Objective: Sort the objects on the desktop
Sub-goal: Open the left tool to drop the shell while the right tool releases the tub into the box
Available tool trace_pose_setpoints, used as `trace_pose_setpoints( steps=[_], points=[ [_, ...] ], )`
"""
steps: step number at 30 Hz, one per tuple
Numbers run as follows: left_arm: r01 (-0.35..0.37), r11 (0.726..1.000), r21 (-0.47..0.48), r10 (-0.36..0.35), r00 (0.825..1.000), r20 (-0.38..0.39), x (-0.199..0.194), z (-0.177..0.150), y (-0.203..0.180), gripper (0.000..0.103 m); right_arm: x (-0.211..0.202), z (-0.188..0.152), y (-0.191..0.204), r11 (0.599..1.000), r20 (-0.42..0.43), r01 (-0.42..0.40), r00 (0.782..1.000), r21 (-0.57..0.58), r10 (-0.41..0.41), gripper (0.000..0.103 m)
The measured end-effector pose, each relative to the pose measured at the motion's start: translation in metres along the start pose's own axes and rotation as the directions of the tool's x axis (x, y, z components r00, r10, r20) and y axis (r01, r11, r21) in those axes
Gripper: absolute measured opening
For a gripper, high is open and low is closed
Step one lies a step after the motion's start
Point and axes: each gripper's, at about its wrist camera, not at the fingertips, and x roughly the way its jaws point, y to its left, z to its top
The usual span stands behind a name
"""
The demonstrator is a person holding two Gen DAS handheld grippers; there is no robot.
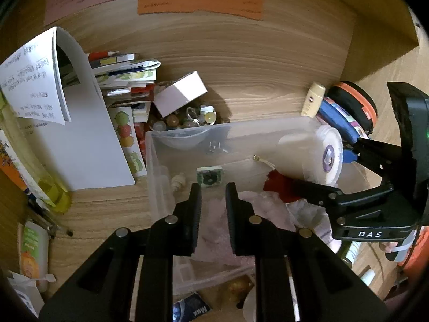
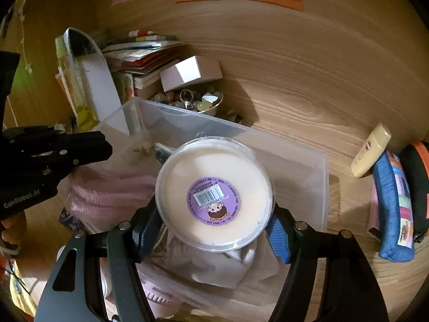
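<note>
A clear plastic bin (image 1: 155, 174) stands on the wooden desk, holding a pink cloth (image 1: 214, 222), a red item (image 1: 278, 185), a small shell (image 1: 178, 182) and a white cloth (image 2: 214, 263). My right gripper (image 2: 214, 222) is shut on a round white tub (image 2: 214, 166) with a purple sticker, just above the bin's right half (image 2: 295, 155). In the left wrist view the tub (image 1: 324, 145) lies on its side between the right gripper's fingers (image 1: 308, 187). My left gripper (image 1: 213, 187) hovers over the pink cloth at the bin's near side, shut, with nothing between its pads.
Behind the bin are a bowl of beads and stones (image 1: 187, 118), a white box (image 1: 182, 94) and stacked books (image 1: 126, 75). Open papers (image 1: 40, 80) and a yellow bottle (image 1: 53, 193) lie left. A cream tube (image 1: 313, 99), blue pouch (image 2: 391, 209) and black-orange case (image 1: 354, 102) sit right.
</note>
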Motion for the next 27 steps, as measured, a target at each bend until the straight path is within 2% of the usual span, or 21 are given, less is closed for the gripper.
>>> trace_pose_setpoints(
  steps=[4, 6, 8, 12, 14, 16, 19, 27],
  points=[
    [0.004, 1.0, 0.001, -0.005, 1.0, 0.014, -0.009, -0.003, -0.002, 0.028, -0.004, -0.001, 0.004, 1.0, -0.017, 0.019, 1.0, -0.011, -0.019, 0.068],
    [0.0, 1.0, 0.009, 0.0, 1.0, 0.023, -0.014, -0.005, -0.005, 0.031, -0.009, -0.002, 0.005, 0.999, -0.01, 0.032, 0.999, -0.013, -0.032, 0.078],
    [-0.007, 1.0, 0.019, 0.006, 0.999, 0.032, -0.02, -0.007, -0.008, 0.035, -0.016, -0.004, 0.007, 0.999, 0.009, 0.051, 0.999, -0.016, -0.051, 0.084],
    [-0.021, 0.999, 0.035, 0.019, 0.998, 0.056, -0.033, -0.01, -0.014, 0.046, -0.03, -0.008, 0.011, 0.997, 0.028, 0.072, 0.997, -0.024, -0.071, 0.086],
    [-0.03, 0.999, 0.036, 0.027, 0.997, 0.072, -0.039, -0.011, -0.016, 0.059, -0.036, -0.01, 0.013, 0.997, 0.032, 0.078, 0.997, -0.025, -0.077, 0.086],
    [-0.042, 0.999, 0.032, 0.039, 0.995, 0.091, -0.048, -0.012, -0.017, 0.066, -0.04, -0.011, 0.015, 0.995, 0.037, 0.091, 0.995, -0.03, -0.09, 0.086],
    [-0.056, 0.998, 0.031, 0.053, 0.992, 0.111, -0.058, -0.014, -0.019, 0.071, -0.049, -0.016, 0.019, 0.993, 0.048, 0.114, 0.993, -0.038, -0.112, 0.086],
    [-0.094, 0.995, 0.012, 0.092, 0.987, 0.135, -0.081, -0.029, -0.015, 0.082, -0.071, -0.031, 0.024, 0.994, 0.061, 0.108, 0.992, -0.025, -0.106, 0.088]
  ],
)
